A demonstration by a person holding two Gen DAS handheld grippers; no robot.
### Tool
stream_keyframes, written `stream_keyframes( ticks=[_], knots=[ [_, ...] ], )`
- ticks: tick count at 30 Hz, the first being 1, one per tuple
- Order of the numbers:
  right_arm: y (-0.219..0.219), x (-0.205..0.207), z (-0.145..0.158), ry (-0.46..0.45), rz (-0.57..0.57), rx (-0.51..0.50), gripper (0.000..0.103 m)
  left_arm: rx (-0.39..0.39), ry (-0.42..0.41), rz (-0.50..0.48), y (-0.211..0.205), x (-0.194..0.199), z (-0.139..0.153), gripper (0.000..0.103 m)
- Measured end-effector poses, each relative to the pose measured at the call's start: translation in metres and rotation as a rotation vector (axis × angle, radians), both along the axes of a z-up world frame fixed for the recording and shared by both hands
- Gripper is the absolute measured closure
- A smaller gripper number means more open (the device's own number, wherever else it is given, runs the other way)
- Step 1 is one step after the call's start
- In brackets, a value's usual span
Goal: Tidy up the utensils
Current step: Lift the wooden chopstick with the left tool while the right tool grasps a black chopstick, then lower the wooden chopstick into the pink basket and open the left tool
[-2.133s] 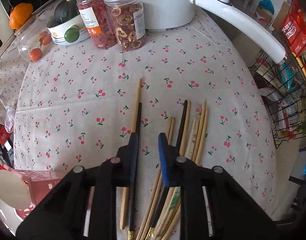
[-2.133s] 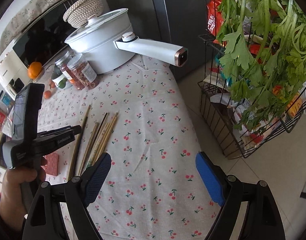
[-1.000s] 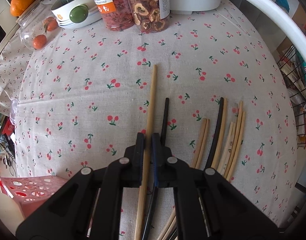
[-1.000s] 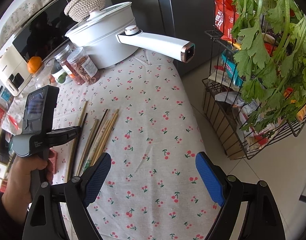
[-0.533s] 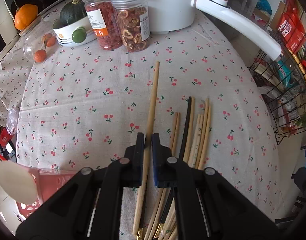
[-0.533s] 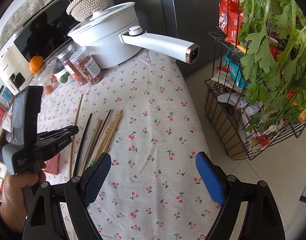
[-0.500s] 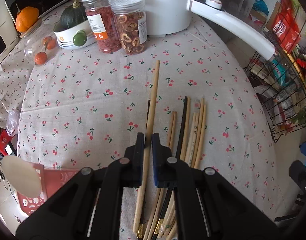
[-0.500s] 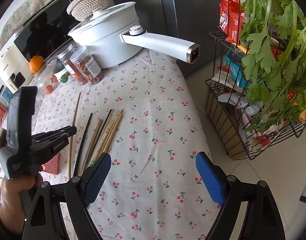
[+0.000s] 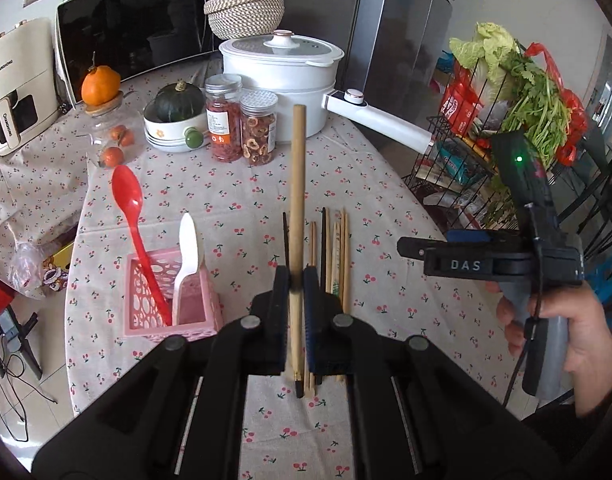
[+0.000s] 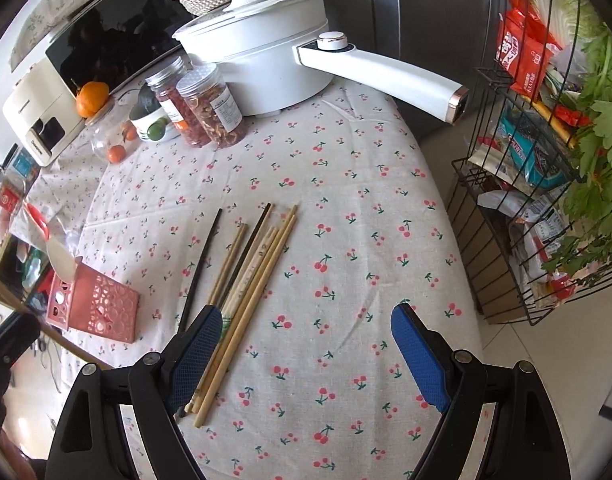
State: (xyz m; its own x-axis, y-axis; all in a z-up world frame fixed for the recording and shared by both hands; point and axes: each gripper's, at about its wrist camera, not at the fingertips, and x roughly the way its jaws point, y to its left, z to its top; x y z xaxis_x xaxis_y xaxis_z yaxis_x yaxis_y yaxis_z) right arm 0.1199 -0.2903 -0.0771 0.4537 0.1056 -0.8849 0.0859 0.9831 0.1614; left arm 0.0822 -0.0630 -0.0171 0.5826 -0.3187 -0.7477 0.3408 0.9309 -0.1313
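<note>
Where tool (image 9: pixel 294 280) clamps: slender wooden chopstick (image 9: pixel 297 200).

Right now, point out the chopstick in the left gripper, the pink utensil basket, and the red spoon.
chopstick (image 9: pixel 297 184): left wrist view, mid-shaft above the pads.
pink utensil basket (image 9: pixel 144 300): left wrist view, perforated left wall.
red spoon (image 9: pixel 127 194): left wrist view, its bowl.
</note>
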Motion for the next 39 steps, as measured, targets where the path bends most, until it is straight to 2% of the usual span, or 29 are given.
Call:
stream_keyframes(
  ticks=[4,6,9,12,14,20,23,28,33,36,39],
  knots=[
    [0.023,0.011,-0.006,0.001,0.034,0.018,0.015,-0.076,-0.043,0.002,0.026,-0.019,0.007,0.095],
    [0.037,0.017,-0.009,0.001,0.056,0.026,0.016,-0.116,-0.034,0.006,0.039,-0.025,0.009,0.095],
    [0.058,0.029,-0.016,0.007,0.096,0.050,0.022,-0.135,-0.056,-0.001,0.053,-0.034,0.015,0.095],
    [0.079,0.042,-0.024,0.019,0.126,0.050,0.034,-0.122,-0.066,-0.001,0.067,-0.039,0.015,0.095],
    [0.091,0.050,-0.030,0.025,0.136,0.045,0.048,-0.116,-0.063,0.006,0.078,-0.040,0.012,0.095],
    [0.115,0.070,-0.053,0.067,0.152,0.045,0.076,-0.116,-0.043,0.040,0.105,-0.038,0.005,0.095],
    [0.123,0.076,-0.063,0.084,0.154,0.040,0.083,-0.115,-0.036,0.057,0.115,-0.038,0.002,0.095],
    [0.132,0.080,-0.083,0.144,0.153,-0.027,0.088,-0.096,-0.047,0.073,0.120,-0.039,0.002,0.095],
    [0.140,0.074,-0.087,0.100,0.169,-0.092,0.092,-0.097,-0.051,0.081,0.123,-0.038,0.003,0.095],
    [0.137,0.070,-0.086,0.086,0.159,-0.060,0.094,-0.094,-0.062,0.086,0.123,-0.040,0.005,0.095],
    [0.128,0.059,-0.070,0.043,0.150,-0.041,0.094,-0.092,-0.075,0.090,0.124,-0.042,0.006,0.095]
  ],
)
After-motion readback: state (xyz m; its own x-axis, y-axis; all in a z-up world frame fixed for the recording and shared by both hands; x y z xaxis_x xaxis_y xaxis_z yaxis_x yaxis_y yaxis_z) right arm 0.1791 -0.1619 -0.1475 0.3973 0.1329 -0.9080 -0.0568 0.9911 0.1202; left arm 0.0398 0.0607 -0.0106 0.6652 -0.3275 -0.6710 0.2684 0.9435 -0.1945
